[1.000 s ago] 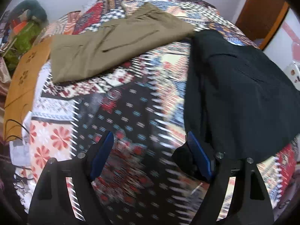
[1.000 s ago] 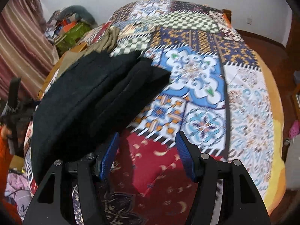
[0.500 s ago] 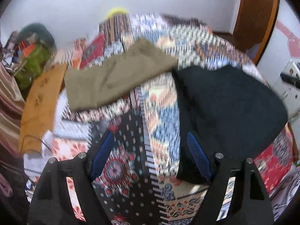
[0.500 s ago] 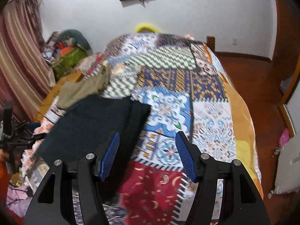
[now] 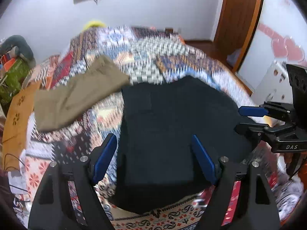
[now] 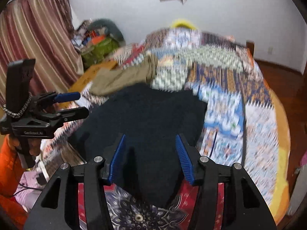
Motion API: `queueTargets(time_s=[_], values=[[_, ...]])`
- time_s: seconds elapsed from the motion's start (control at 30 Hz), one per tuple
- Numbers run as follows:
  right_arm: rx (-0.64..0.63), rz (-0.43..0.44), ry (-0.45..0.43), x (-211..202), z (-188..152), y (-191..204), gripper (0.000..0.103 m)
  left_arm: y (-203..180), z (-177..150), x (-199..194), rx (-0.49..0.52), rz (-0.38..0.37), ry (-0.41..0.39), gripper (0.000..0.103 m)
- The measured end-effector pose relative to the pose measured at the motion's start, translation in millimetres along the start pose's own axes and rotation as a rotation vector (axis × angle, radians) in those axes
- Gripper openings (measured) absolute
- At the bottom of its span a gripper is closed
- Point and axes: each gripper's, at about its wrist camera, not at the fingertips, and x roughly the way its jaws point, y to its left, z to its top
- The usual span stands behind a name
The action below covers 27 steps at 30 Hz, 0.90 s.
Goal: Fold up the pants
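Both grippers have been pulled back and lifted; more of the bed (image 5: pixel 172 44) is now taken in. The black pants (image 5: pixel 172 130) are left folded near the bed's near edge. The left gripper (image 5: pixel 153 159) is held wide, empty; the right gripper (image 6: pixel 149 157) is being narrowed, nothing pinched. The fold looks finished; olive pants (image 5: pixel 76 94) lie beside.
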Motion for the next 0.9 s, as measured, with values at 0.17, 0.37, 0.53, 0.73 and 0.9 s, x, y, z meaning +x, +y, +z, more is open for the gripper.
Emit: queueTargets(time_s=[0.17, 0.37, 0.53, 0.73, 0.9], values=[[0.015, -0.01, 0.023, 9.7, -16.7, -2.5, 0.049, 7.4, -16.0, 18.6, -0.038, -0.037, 0.058, 0.081], [-0.009, -0.044, 0.023, -1.3, -6.0, 5.0, 0.049, 8.5, -4.5, -1.3, -0.008, 0.02, 0.003, 0.081], [0.015, -0.084, -0.009, -17.6, 3.6, 1.2, 0.049, 9.0, 6.9, -20.1, -0.025, 0.033, -0.073, 0.082], [0.024, -0.147, -0.045, -31.8, 18.7, -4.5, 0.052, 9.6, 21.4, -30.0, -0.038, 0.047, -0.13, 0.09], [0.039, -0.176, -0.084, -36.5, 25.0, -11.9, 0.059, 12.8, 27.8, -23.6, -0.049, 0.042, -0.111, 0.096]])
